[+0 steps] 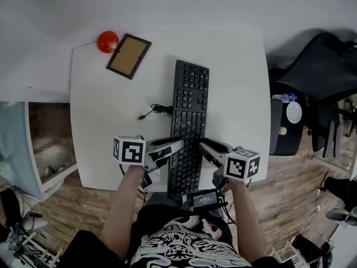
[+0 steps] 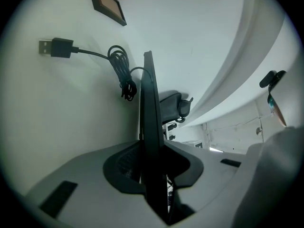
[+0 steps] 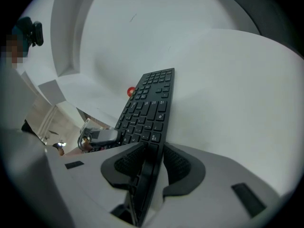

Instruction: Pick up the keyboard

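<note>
A black keyboard (image 1: 189, 110) lies lengthwise on the white table (image 1: 234, 82), its near end over the table's front edge. My left gripper (image 1: 177, 145) holds its left long edge and my right gripper (image 1: 202, 145) its right long edge, both near that end. In the left gripper view the keyboard (image 2: 151, 108) is seen edge-on, with the gripper (image 2: 153, 175) shut on the slab. In the right gripper view the key side of the keyboard (image 3: 149, 103) runs away from the gripper (image 3: 147, 170), whose pads press on its edge. Whether the keyboard is off the table I cannot tell.
The keyboard's coiled cable (image 1: 159, 110) lies left of it, ending in a USB plug (image 2: 56, 47). A red ball (image 1: 107, 41) and a brown picture frame (image 1: 129, 56) sit at the far left corner. A dark office chair (image 1: 318, 71) stands right of the table.
</note>
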The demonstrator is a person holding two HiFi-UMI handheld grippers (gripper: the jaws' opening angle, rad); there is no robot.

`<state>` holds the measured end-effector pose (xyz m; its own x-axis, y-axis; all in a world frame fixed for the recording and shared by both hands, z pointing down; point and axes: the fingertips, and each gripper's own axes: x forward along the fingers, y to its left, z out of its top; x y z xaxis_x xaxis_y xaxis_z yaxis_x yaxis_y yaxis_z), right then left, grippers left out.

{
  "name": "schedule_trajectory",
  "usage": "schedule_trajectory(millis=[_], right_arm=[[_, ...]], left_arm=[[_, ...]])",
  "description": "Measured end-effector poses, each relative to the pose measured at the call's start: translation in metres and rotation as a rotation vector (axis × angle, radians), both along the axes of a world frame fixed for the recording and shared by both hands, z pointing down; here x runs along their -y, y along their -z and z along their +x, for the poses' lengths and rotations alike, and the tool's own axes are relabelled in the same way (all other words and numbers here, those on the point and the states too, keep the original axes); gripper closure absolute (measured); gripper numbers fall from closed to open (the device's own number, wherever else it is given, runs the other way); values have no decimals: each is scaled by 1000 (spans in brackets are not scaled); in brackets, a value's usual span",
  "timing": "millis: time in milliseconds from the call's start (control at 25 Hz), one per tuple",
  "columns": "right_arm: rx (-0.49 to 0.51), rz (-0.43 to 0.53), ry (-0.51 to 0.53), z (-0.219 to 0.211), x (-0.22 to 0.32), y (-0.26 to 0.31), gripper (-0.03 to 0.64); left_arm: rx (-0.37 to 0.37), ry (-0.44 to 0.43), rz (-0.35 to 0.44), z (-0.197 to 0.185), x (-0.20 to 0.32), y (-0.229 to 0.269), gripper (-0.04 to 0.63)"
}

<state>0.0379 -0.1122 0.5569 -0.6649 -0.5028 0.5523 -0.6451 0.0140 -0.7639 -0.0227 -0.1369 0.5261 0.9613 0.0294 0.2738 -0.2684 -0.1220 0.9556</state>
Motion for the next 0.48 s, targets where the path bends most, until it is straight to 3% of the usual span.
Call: schedule_trajectory(millis=[280, 480], right_arm=[[133, 44, -9, -5, 0, 14, 477], [237, 76, -76, -5, 1, 17, 451]], left_arm=[[-69, 10, 4, -3, 0, 13, 495], [-149, 18, 19, -5, 0, 17, 495]])
